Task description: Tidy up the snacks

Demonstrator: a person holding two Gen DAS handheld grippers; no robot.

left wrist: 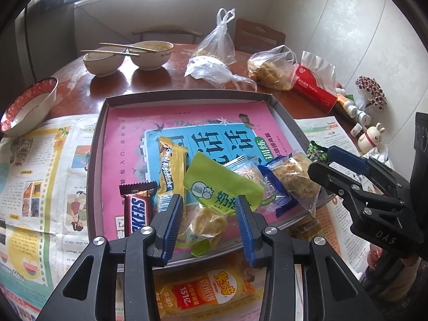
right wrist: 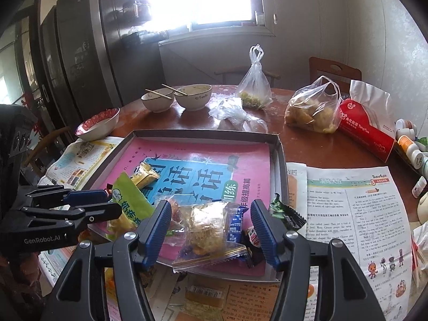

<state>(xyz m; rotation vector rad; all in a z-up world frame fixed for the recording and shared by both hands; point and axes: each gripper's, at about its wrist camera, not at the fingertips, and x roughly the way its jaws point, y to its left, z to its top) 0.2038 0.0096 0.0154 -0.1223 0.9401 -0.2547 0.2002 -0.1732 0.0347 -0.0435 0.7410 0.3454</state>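
Note:
A grey tray (left wrist: 99, 133) lined with a pink and blue book cover holds several snacks: a Snickers bar (left wrist: 137, 211), a yellow bar (left wrist: 171, 171), a green milk-candy packet (left wrist: 222, 184) and clear pastry packs (left wrist: 294, 176). My left gripper (left wrist: 210, 222) is open over a clear pack of yellow pastry (left wrist: 210, 222) at the tray's near edge. My right gripper (right wrist: 211, 230) is open around a clear pastry pack (right wrist: 207, 227) at the tray's near right (right wrist: 279, 147). An orange snack bag (left wrist: 206, 291) lies on the newspaper below the tray.
Two bowls with chopsticks (left wrist: 125, 56), a red-rimmed bowl (left wrist: 29, 107), plastic bags of food (left wrist: 270, 67), a red tissue pack (left wrist: 315, 88) and small bottles (left wrist: 355, 112) stand on the round wooden table. Newspaper (left wrist: 40, 174) lies under the tray. A dark green wrapper (right wrist: 287, 214) lies right of the tray.

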